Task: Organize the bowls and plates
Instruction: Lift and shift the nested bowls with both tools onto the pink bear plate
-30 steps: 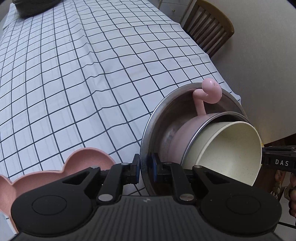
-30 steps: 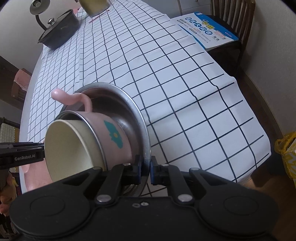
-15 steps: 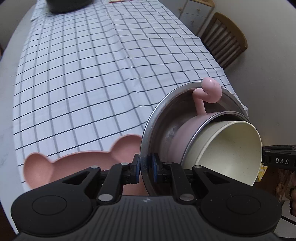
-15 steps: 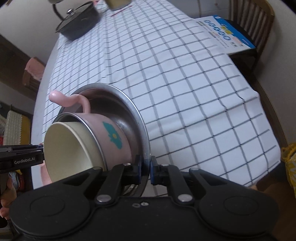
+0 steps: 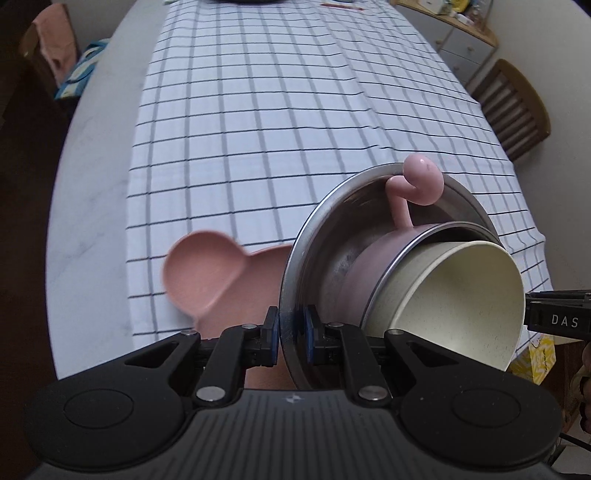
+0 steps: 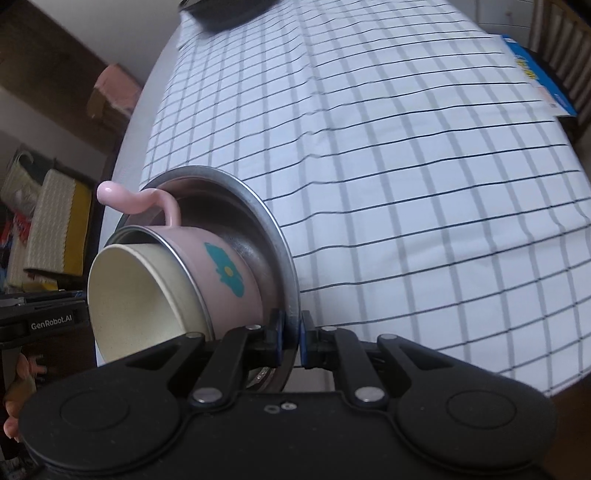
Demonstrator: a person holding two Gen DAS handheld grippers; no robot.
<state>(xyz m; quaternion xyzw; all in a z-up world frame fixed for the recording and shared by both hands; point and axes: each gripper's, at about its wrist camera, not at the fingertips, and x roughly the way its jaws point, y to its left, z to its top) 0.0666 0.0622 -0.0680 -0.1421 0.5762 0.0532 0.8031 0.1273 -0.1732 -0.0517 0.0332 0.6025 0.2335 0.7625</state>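
A steel bowl (image 5: 325,236) is held in the air above the table, one gripper on each side of its rim. My left gripper (image 5: 291,338) is shut on the rim at one side. My right gripper (image 6: 291,339) is shut on the rim of the steel bowl (image 6: 258,210) at the other side. Inside it sits a pink bowl (image 5: 373,266) with a curled pink handle (image 5: 421,184) and a teal flower print (image 6: 226,271). A cream bowl (image 5: 461,299) is nested in the pink one; it also shows in the right wrist view (image 6: 144,295). A pink bear-shaped plate (image 5: 207,277) lies on the table below, partly hidden.
The table has a white cloth with a dark grid (image 5: 277,110). A wooden chair (image 5: 513,107) stands at the right side. A dark pot (image 6: 229,11) sits at the far end. A blue printed sheet (image 6: 535,74) lies on a chair at the right edge.
Both grippers and the bowl stack have swung left over the table. The pink bear plate now shows further right and more fully beneath the left gripper.
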